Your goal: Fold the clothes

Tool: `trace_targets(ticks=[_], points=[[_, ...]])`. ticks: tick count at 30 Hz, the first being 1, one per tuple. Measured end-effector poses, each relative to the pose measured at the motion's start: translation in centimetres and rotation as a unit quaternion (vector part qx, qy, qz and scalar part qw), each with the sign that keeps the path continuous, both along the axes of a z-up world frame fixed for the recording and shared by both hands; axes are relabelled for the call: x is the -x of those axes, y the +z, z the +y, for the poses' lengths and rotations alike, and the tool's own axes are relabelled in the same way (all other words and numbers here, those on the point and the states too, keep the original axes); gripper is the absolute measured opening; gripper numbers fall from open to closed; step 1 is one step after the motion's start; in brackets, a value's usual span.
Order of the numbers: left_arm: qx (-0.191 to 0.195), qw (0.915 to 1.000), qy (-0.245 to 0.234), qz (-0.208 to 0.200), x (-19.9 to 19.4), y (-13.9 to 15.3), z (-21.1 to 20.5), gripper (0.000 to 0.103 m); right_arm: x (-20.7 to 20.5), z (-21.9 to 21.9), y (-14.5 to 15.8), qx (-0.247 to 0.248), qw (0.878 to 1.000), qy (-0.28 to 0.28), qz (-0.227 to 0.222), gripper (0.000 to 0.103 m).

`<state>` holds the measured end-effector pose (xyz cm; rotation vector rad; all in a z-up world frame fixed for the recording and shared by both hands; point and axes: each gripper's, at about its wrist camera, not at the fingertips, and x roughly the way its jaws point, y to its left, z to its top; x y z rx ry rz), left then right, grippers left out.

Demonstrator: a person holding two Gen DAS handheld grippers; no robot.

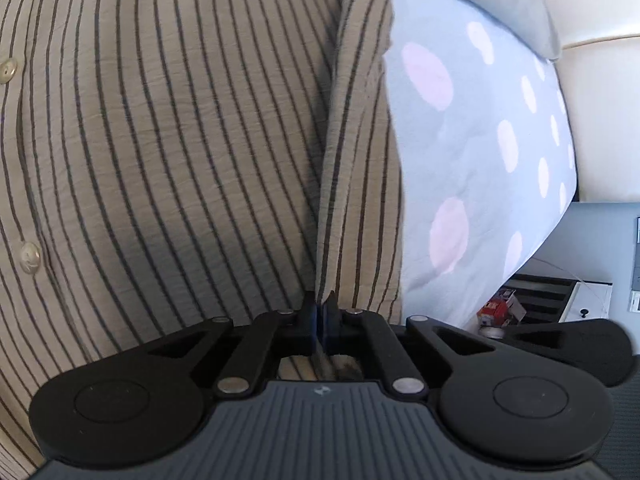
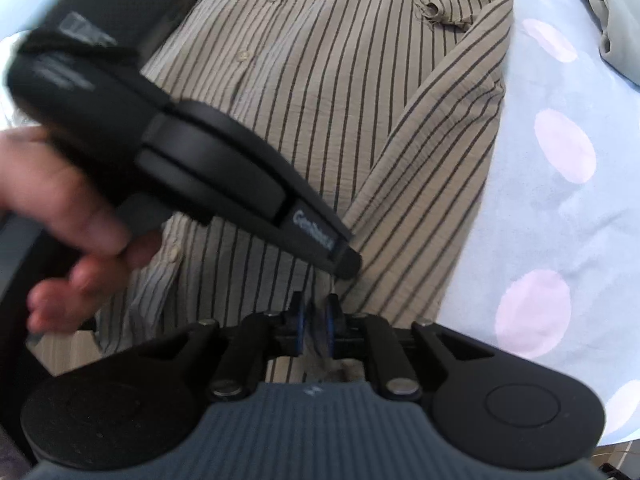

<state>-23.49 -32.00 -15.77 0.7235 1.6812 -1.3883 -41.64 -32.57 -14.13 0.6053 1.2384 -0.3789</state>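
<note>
Left wrist view: striped shirt (image 1: 168, 152) spread over polka-dot sheet (image 1: 472, 152), button placket at far left, stripes running lengthwise away from camera toward collar. Left tool (image 1: 320, 316) pinched tight on folded sleeve edge. Grey garment (image 1: 500, 4) lies beyond, upper right.

Right wrist view: hand (image 2: 68, 208) grips other tool from left. Right tool (image 2: 316, 320) clamped on bunched shirt fabric. Sleeve runs diagonally up toward collar, long axis away from camera.

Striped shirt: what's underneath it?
The striped shirt lies on a blue sheet with pink dots, visible along its edge. Whatever lies directly beneath the shirt is covered.
</note>
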Motion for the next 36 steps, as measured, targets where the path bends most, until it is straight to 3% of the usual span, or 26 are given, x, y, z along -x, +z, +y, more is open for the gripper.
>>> trace_targets(ticks=[4,8,11,14,17,19,22,26,28,31,34,36], points=[[-0.016,0.9998,-0.006,0.001,-0.4,-0.7,-0.3,0.0,0.7,-1.1,3.2,0.02,0.999,0.045,0.004,0.025],[-0.027,0.9995,-0.015,-0.003,-0.2,-0.9,-0.7,0.0,0.9,-3.7,5.8,0.117,0.985,0.119,0.049,0.026],[-0.035,0.9992,-0.016,-0.004,-0.1,-1.1,-0.9,0.0,0.7,-6.7,6.1,0.189,0.96,0.189,0.085,0.026],[-0.042,0.9991,-0.011,-0.002,-0.3,-1.3,-1.1,0.0,0.4,-10.3,5.2,0.252,0.917,0.288,0.111,0.026],[-0.047,0.9989,-0.003,0.003,-0.8,-1.4,-1.2,0.0,-0.3,-13.8,4.0,0.297,0.861,0.396,0.121,0.026],[-0.049,0.9988,0.002,0.004,-1.0,-1.5,-1.1,0.0,-1.4,-16.2,2.9,0.329,0.812,0.466,0.122,0.026],[-0.046,0.999,0.004,0.0,-0.8,-1.5,-0.9,0.0,-3.1,-19.8,0.5,0.379,0.712,0.578,0.122,0.027],[-0.042,0.9991,0.003,-0.004,-0.4,-1.5,-0.7,0.0,-5.1,-24.2,-2.7,0.438,0.576,0.679,0.125,0.033],[-0.04,0.9992,0.006,0.0,-0.6,-1.6,-0.5,0.0,-6.3,-26.3,-4.3,0.462,0.523,0.707,0.114,0.037],[-0.036,0.9994,0.006,0.001,-0.6,-1.6,0.1,0.0,-8.1,-29.0,-5.9,0.487,0.466,0.731,0.103,0.037],[-0.028,0.9996,0.003,-0.002,-0.5,-1.7,0.4,0.0,-10.2,-31.0,-7.4,0.492,0.426,0.753,0.091,0.037],[-0.023,0.9997,0.001,-0.004,-0.5,-1.6,0.4,0.0,-10.9,-31.8,-8.2,0.488,0.392,0.776,0.084,0.037]])
